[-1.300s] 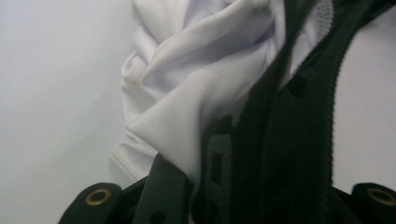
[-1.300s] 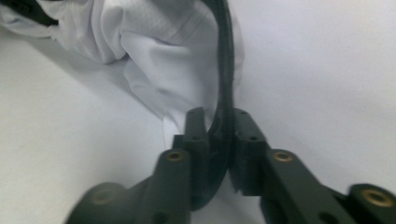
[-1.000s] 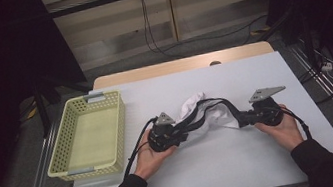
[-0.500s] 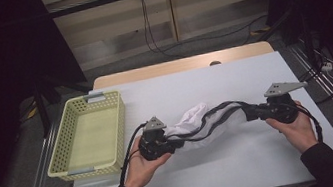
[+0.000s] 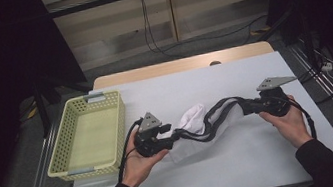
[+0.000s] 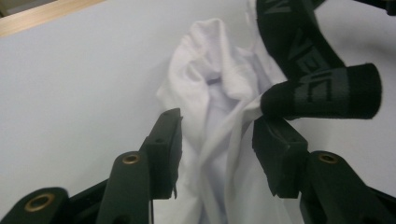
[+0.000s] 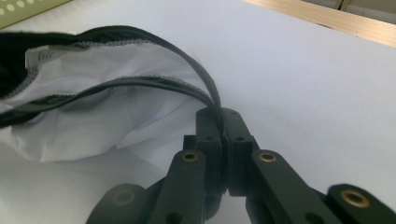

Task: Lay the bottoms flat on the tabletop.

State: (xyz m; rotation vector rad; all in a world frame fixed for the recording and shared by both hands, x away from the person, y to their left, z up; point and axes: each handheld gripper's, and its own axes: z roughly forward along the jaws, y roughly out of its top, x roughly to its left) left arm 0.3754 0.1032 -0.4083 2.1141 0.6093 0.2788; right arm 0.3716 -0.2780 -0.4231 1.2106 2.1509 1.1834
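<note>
1. Table (image 5: pixel 246 162): white top; yellow basket (image 5: pixel 88 136) on its left side, nothing visible in it.
2. White garment with black waistband (image 5: pixel 194 119) lies mid-table, between both grippers, stretched left-right.
3. Right gripper (image 5: pixel 252 106): jaws pressed together, pinching the black waistband (image 7: pixel 154 84) at its right end, band pulled taut.
4. Left gripper (image 5: pixel 173 135): jaws spread, white cloth (image 6: pixel 219 140) lying between them, rolled band end (image 6: pixel 322 91) just beside the right jaw; no grip.
5. Step, as judged: spreading the garment flat. Next likely needs the left jaws to close on the near-left edge, then pull apart.
</note>
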